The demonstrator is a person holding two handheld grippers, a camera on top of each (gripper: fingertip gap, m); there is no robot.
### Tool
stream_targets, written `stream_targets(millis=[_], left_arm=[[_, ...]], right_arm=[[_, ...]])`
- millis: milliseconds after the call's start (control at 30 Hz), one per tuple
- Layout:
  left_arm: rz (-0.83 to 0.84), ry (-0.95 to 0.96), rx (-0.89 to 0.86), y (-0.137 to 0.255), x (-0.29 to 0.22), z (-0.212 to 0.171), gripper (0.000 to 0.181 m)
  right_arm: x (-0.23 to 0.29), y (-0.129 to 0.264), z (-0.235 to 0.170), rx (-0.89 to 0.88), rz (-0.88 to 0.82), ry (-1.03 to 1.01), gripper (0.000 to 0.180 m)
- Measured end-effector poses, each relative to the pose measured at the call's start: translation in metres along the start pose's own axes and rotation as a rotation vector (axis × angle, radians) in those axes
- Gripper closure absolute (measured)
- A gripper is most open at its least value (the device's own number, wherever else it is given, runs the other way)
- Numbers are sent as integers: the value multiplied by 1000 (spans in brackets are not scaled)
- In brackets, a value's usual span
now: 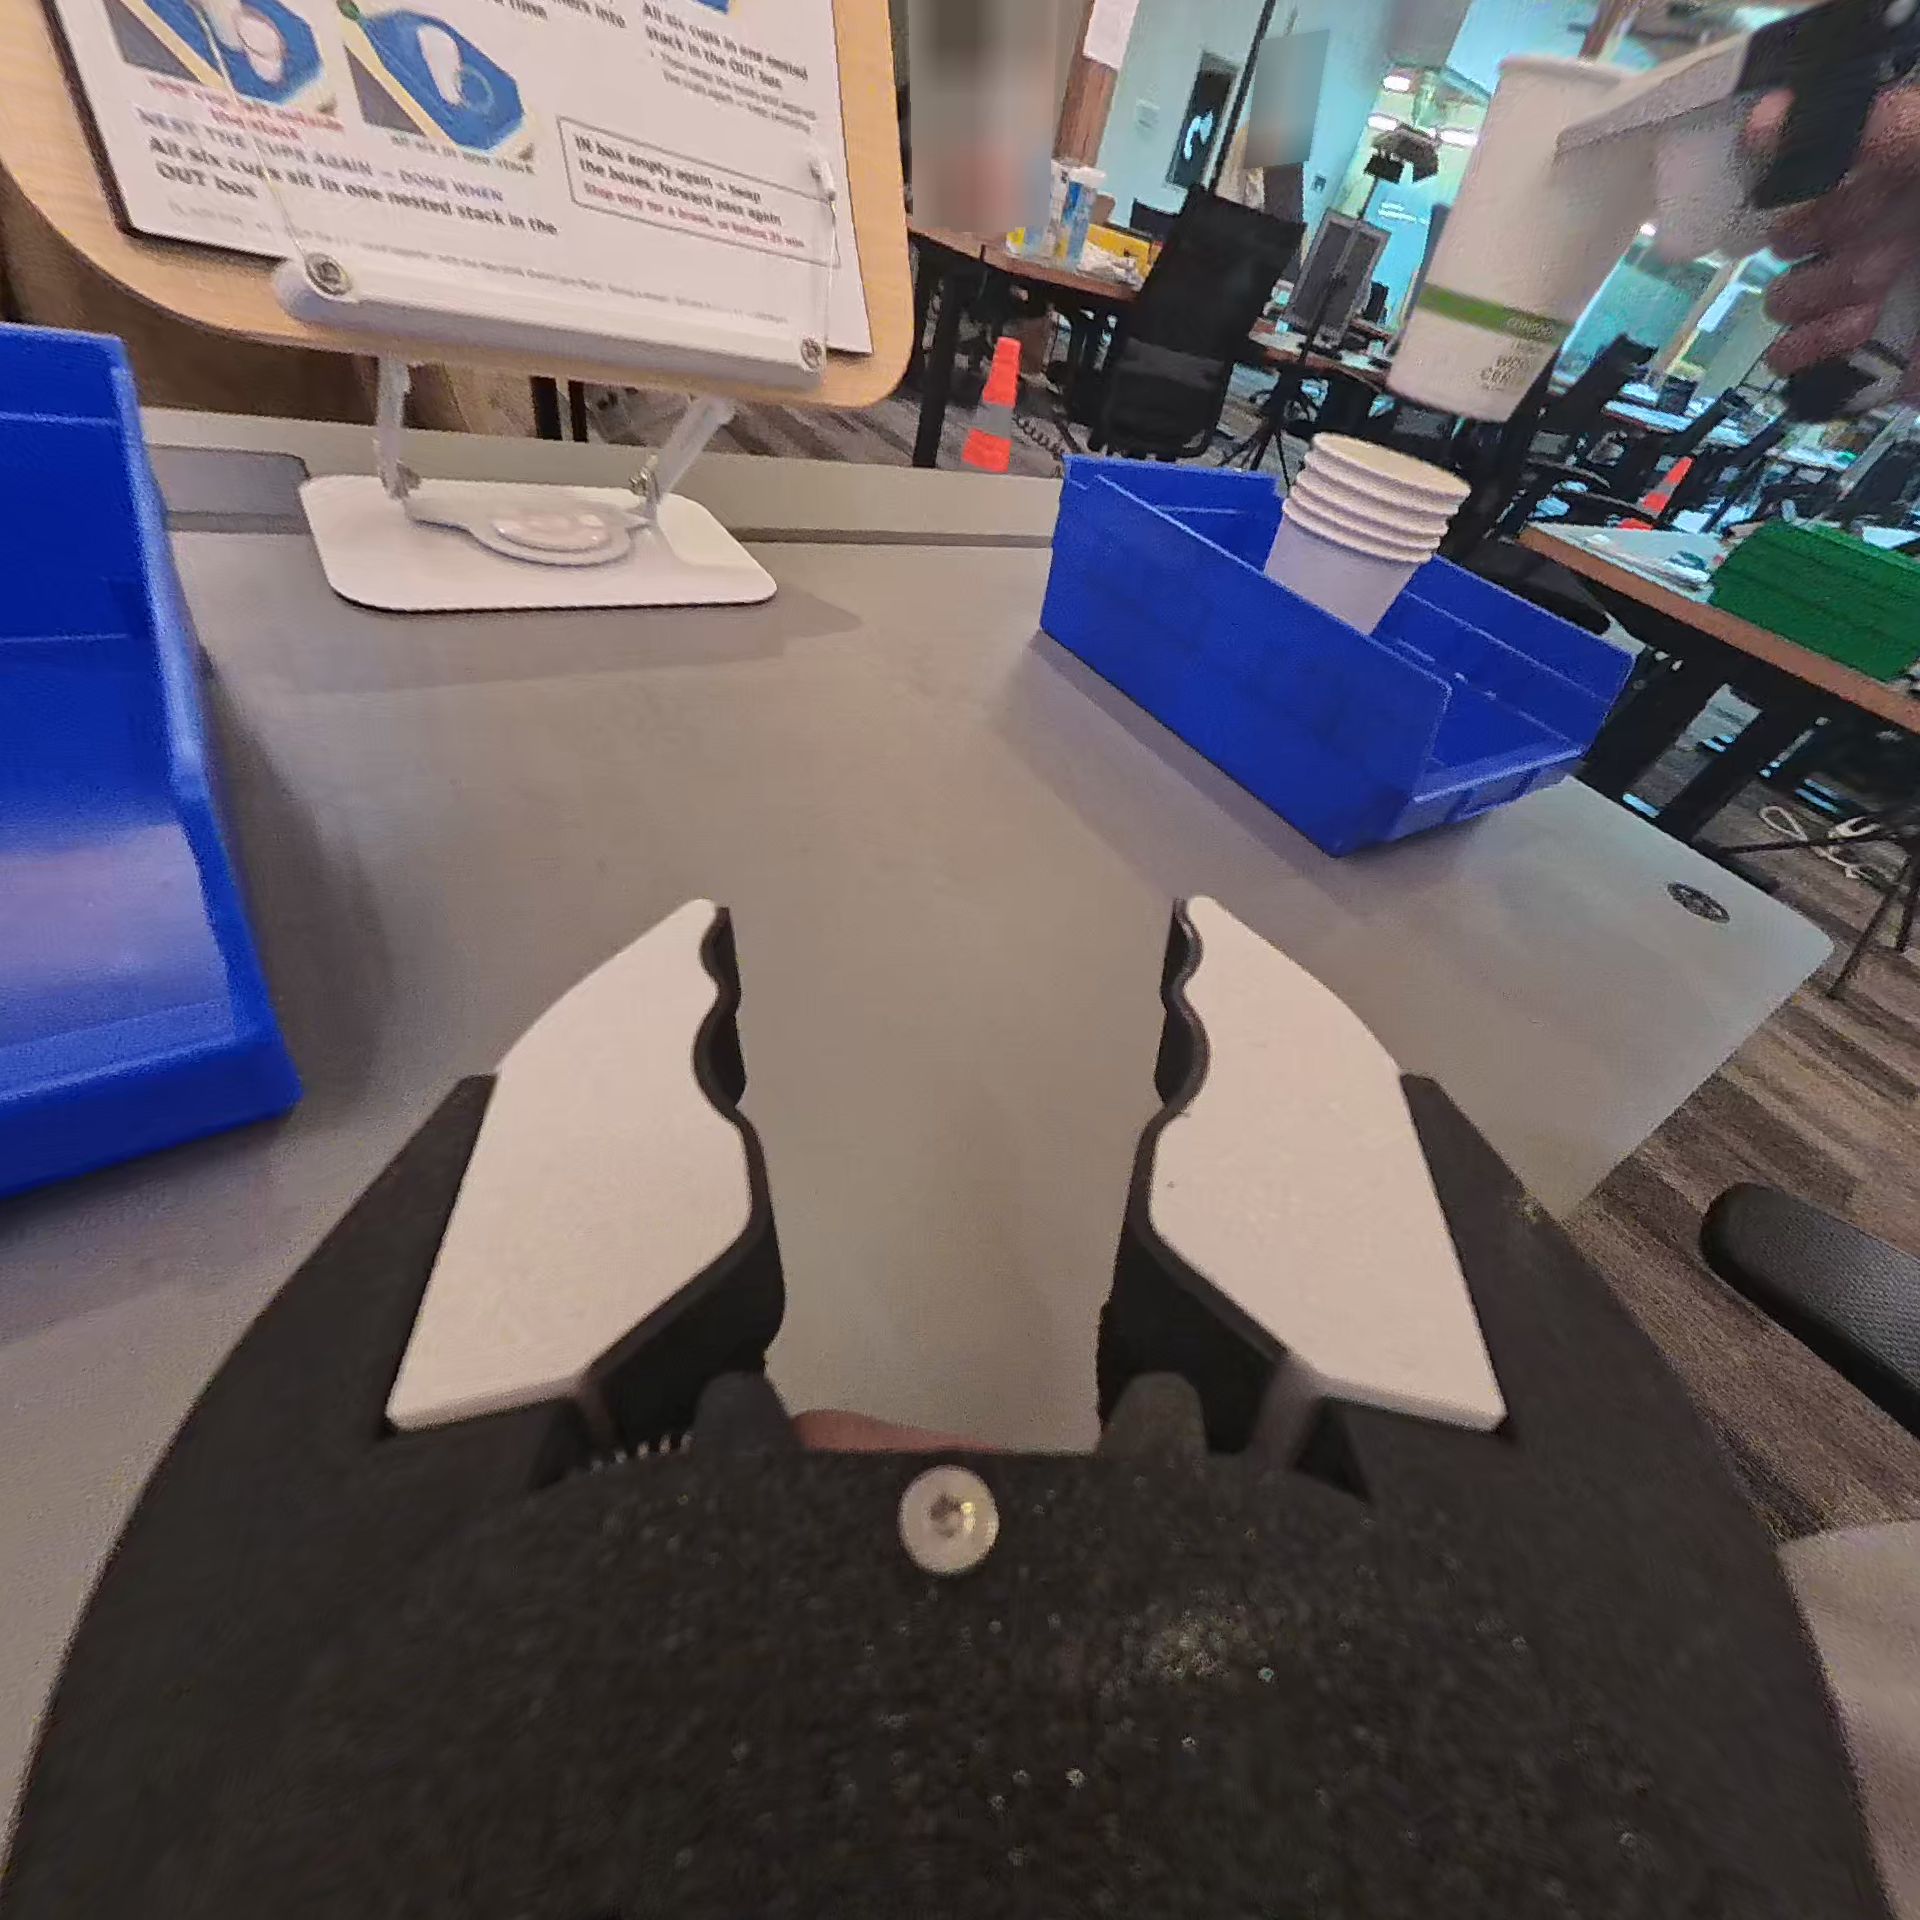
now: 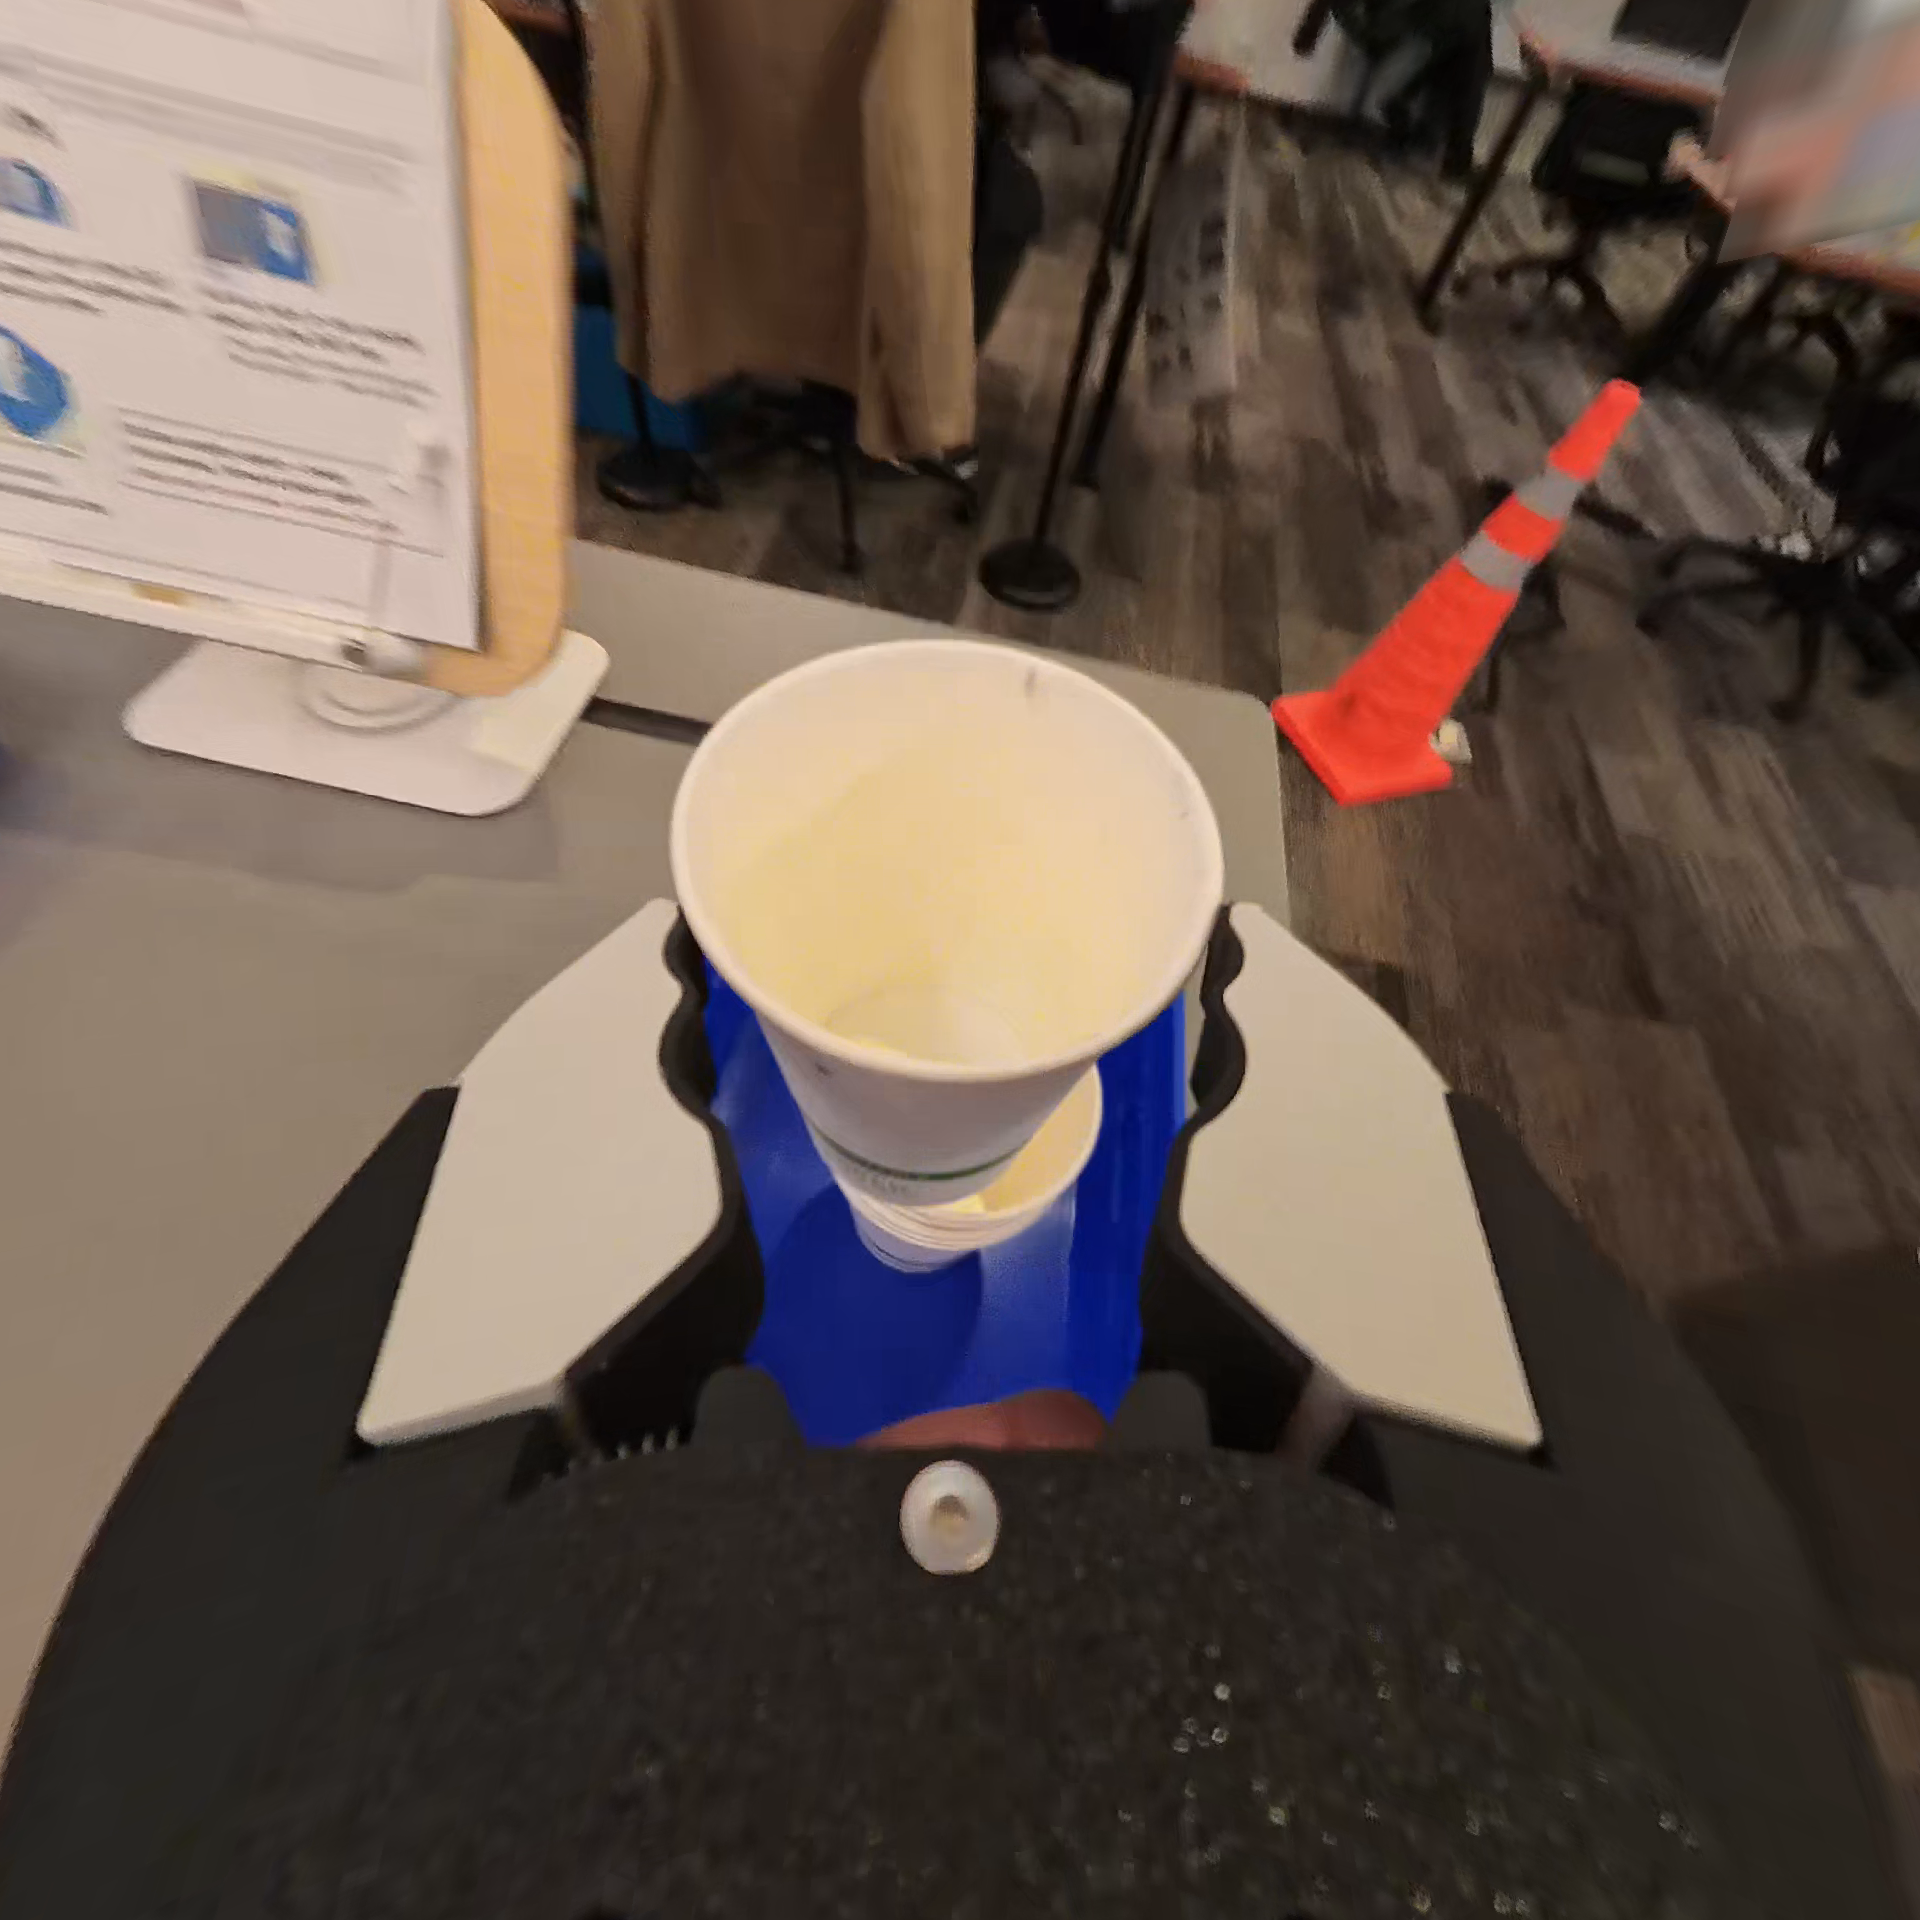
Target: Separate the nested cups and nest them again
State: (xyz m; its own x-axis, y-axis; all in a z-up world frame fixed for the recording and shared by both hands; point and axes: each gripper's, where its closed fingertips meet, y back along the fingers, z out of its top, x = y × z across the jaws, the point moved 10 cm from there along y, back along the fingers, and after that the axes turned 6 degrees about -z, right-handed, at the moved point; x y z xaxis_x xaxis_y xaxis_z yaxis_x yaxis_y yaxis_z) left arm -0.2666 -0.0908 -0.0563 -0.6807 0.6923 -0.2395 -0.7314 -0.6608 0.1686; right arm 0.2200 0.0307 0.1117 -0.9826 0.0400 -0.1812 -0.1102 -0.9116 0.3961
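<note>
Left gripper (image 1: 951, 1039): two fingers spread wide, nothing between them, only bare grey table (image 1: 883, 779) showing in the gap. It hangs low over the table, pointing forward across the top.

Right gripper (image 2: 945, 997): two fingers pinching one white paper cup (image 2: 935, 883) by its upper wall, one finger on each side just under the rim. Cup upright, mouth open to the camera, tilted slightly. In the left wrist view this held cup (image 1: 1475, 239) hangs in the air well above the stack, with the right gripper blurred beside it at the top right corner.

Directly below the held cup, between the right fingers: a stack of nested cups (image 2: 977, 1195) standing in a blue bin (image 2: 883, 1340). The held cup's base looks just above the stack's mouth or barely in it; cannot tell if touching. In the left wrist view the stack (image 1: 1361, 540) shows about five rims, standing at the bin's (image 1: 1247, 665) far end, well ahead and right of the left fingers.

Bins: two. The second blue bin (image 1: 104, 779) sits left of the left fingers, no cups visible in it.

Room: wide open table between the two bins. Table's right edge runs close past the bin holding the stack.

Farther ahead: one white stand (image 1: 540, 540) carrying a printed sheet (image 1: 468, 135). Beyond the table edge, one orange cone (image 2: 1455, 644) on the floor.
</note>
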Motion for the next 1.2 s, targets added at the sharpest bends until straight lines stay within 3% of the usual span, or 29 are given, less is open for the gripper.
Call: stream_targets(millis=[233, 467, 900, 1200], left_arm=[[7, -5, 22, 0, 2, -5, 103], [-15, -2, 10, -1, -2, 0, 103], [-52, -45, 43, -7, -11, -8, 104], [-68, -57, 75, -13, -14, -15, 104]], right_arm=[[-10, -43, -34, 64, 10, -83, 92], [-17, -63, -39, 41, -18, -138, 93], [-15, -68, -56, -135, -71, -107, 94], [-10, -66, -84, 44, -39, -142, 92]])
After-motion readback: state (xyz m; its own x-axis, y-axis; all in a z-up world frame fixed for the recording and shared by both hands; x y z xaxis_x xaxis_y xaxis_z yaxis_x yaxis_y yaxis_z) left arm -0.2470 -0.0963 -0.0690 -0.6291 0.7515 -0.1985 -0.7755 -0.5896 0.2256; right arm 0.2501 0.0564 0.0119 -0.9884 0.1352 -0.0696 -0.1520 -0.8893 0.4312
